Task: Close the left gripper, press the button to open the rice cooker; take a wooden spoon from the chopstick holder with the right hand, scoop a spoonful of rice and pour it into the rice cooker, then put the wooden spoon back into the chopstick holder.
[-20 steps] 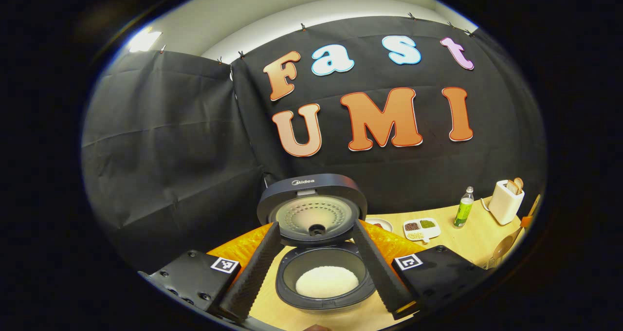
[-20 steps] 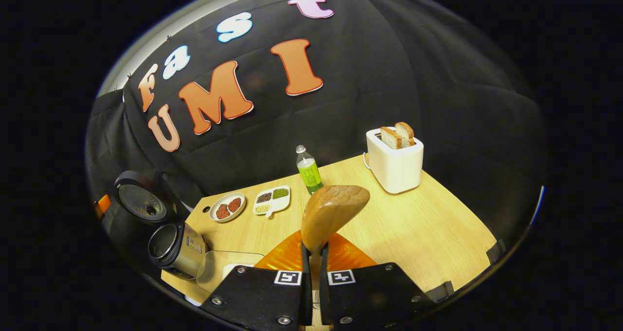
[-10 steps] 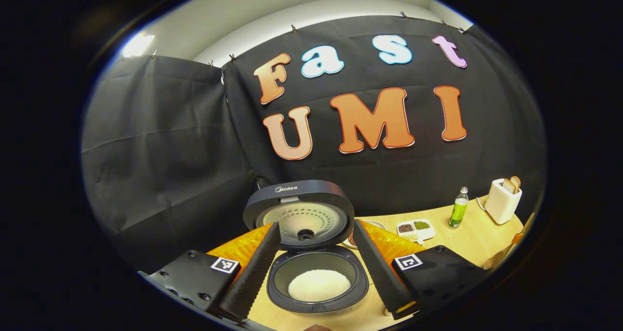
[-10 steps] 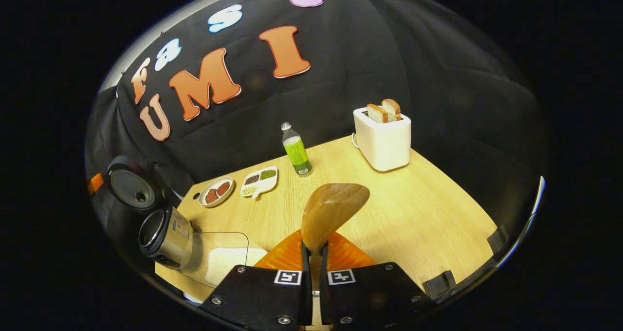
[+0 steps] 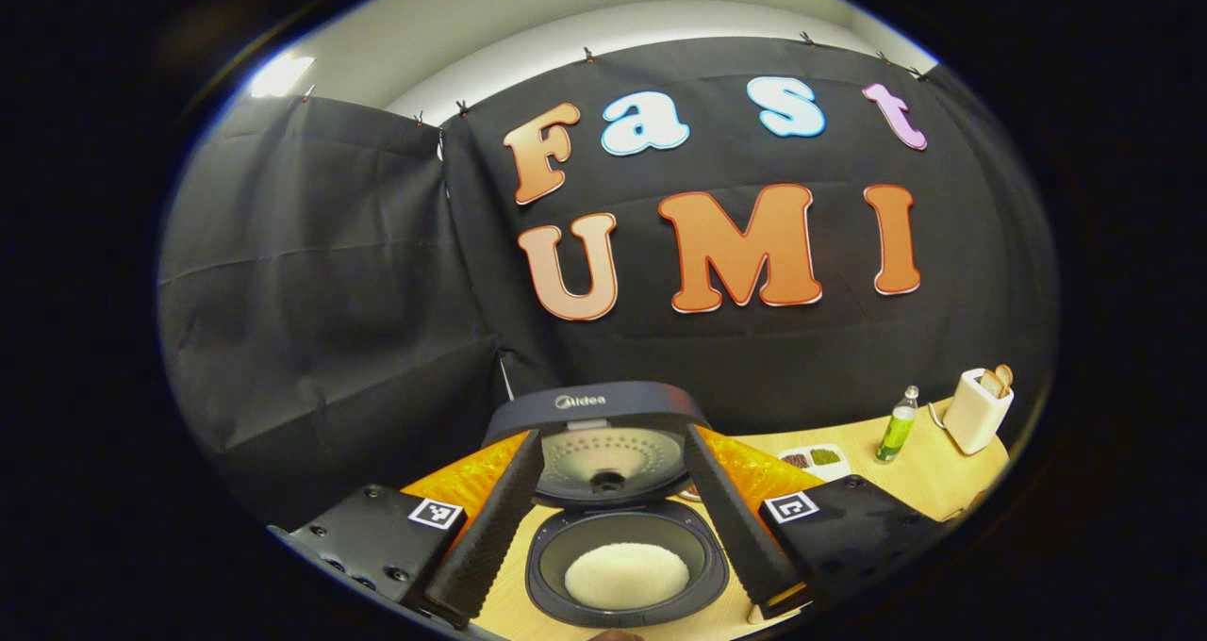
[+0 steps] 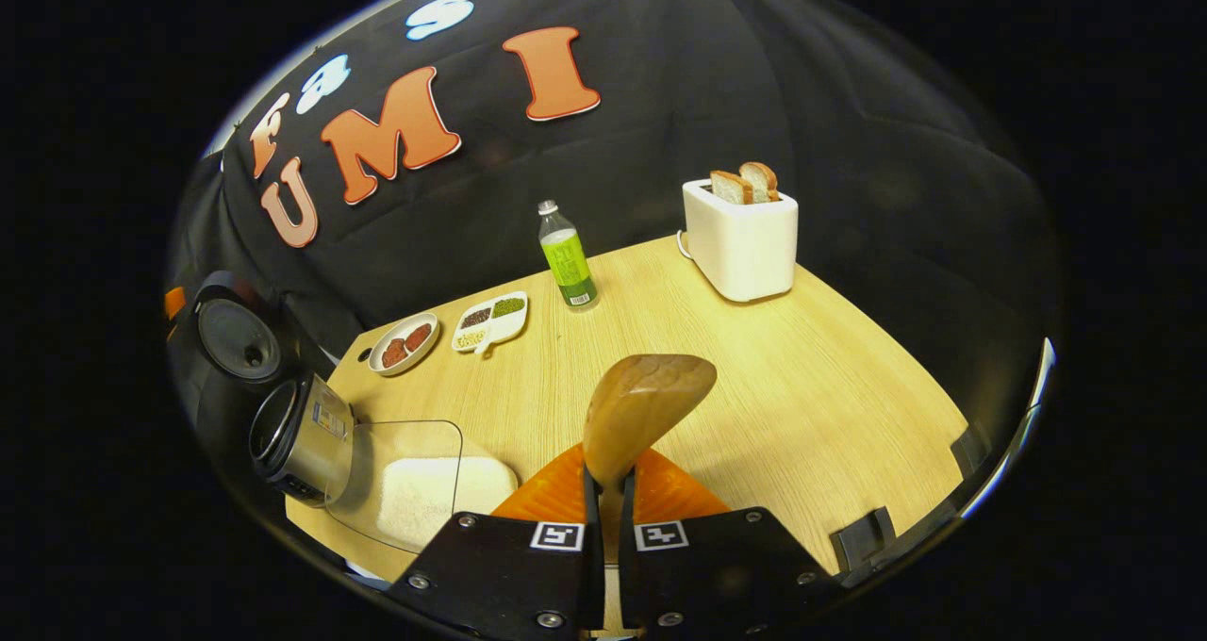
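**Spoon clamped, cooker lid up, pale wood under both**

In the right gripper view, the right tongs point(image 6: 608, 490) are clenched on the handle of the wooden spoon point(image 6: 641, 405), whose bowl stands up above the fingertips over the tabletop point(image 6: 783, 405) — light wood grain, running wide to a curved far edge. Low at the left sits a clear container of rice point(image 6: 415, 490), and just beside it a shiny metal pot point(image 6: 302, 434) lying tilted. Past these, the rice cooker's raised lid point(image 6: 231, 335) shows at the left rim. Farther back stand a small round plate point(image 6: 404, 344), a divided dish point(image 6: 490, 320), a green bottle point(image 6: 566, 259) and a white toaster point(image 6: 740, 240) with two slices in it.

In the left gripper view, the left tongs point(image 5: 613, 528) are released, fingers spread wide, framing the rice cooker point(image 5: 627, 566) — lid upright, white rice in the inner pot. Behind everything hangs the black cloth wall point(image 5: 330, 273), creased, with a pale ceiling point(image 5: 528, 0) above it.
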Tool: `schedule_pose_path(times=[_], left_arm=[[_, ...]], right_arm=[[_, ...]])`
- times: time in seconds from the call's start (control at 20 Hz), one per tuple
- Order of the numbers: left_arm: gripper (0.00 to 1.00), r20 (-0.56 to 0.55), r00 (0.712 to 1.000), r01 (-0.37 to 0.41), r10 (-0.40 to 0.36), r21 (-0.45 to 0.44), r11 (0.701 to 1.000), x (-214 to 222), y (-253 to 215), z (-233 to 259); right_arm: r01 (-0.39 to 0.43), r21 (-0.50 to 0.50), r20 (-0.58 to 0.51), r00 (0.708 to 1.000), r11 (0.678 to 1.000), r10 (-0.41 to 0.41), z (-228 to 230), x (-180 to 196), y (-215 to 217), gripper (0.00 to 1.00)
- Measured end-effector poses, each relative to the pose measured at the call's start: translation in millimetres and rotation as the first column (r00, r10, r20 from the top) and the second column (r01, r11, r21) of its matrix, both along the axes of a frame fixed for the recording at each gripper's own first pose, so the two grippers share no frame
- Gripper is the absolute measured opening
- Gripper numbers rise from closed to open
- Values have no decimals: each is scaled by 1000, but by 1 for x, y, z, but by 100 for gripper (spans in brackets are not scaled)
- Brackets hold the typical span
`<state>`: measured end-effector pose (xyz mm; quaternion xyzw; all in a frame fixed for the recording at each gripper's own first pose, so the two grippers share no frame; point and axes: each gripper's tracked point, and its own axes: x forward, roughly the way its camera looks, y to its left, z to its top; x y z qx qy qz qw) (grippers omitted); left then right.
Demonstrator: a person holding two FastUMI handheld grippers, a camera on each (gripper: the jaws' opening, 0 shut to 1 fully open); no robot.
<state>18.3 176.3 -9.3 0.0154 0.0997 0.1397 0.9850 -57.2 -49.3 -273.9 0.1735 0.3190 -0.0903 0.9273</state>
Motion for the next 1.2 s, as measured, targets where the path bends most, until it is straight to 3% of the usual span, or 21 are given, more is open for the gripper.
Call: schedule_pose_path(times=[0.15,0.25,0.35,0.4,0.45,0.5,0.55,0.6,0.65,0.7,0.75,0.8,0.85,0.95,1.0,1.2], left_arm=[[100,27,1000,-2,3,-23,1000,18,16,15],[92,44,999,1,0,-16,1000,30,24,24],[93,67,998,10,-9,-26,1000,43,29,34],[96,76,997,13,-11,-32,999,48,31,38],[100,80,997,17,-14,-36,999,53,33,41],[93,82,996,22,-19,-40,999,57,34,43],[92,83,996,25,-22,-45,999,62,36,46],[100,84,996,28,-24,-51,998,67,38,48],[100,77,997,32,-28,-59,998,73,40,50],[100,62,997,40,-36,-72,997,81,41,47],[100,45,998,44,-40,-91,995,89,43,44],[93,21,999,51,-49,-116,992,97,43,36],[99,-9,999,49,-51,-142,989,104,45,26],[99,-68,997,30,-44,-192,981,114,53,7],[93,-101,994,22,-45,-216,976,115,54,-5],[98,-191,981,-22,-28,-252,967,107,56,-33]], right_arm=[[40,7,-10,999,999,-40,-1,-1,-5,5],[57,18,-23,998,998,-57,-2,-3,-6,9],[60,26,-31,998,998,-60,-2,-7,-7,14],[70,27,-27,997,997,-69,1,-7,-9,18],[81,25,-25,996,996,-80,4,-7,-12,32],[94,20,-17,995,995,-94,10,-8,-17,33],[112,11,-3,994,994,-112,17,-8,-24,39],[127,6,11,992,992,-127,25,-9,-29,47],[142,1,24,990,990,-142,32,-9,-34,51],[156,-10,40,987,988,-156,40,-10,-41,48],[166,-23,58,985,986,-164,49,-11,-46,60],[175,-38,78,982,984,-171,58,-11,-51,65],[181,-54,96,980,982,-175,67,-11,-55,68],[194,-89,129,975,977,-181,82,-14,-63,74],[197,-104,138,973,975,-182,87,-16,-65,77],[192,-137,152,974,972,-171,97,-21,-70,77]])
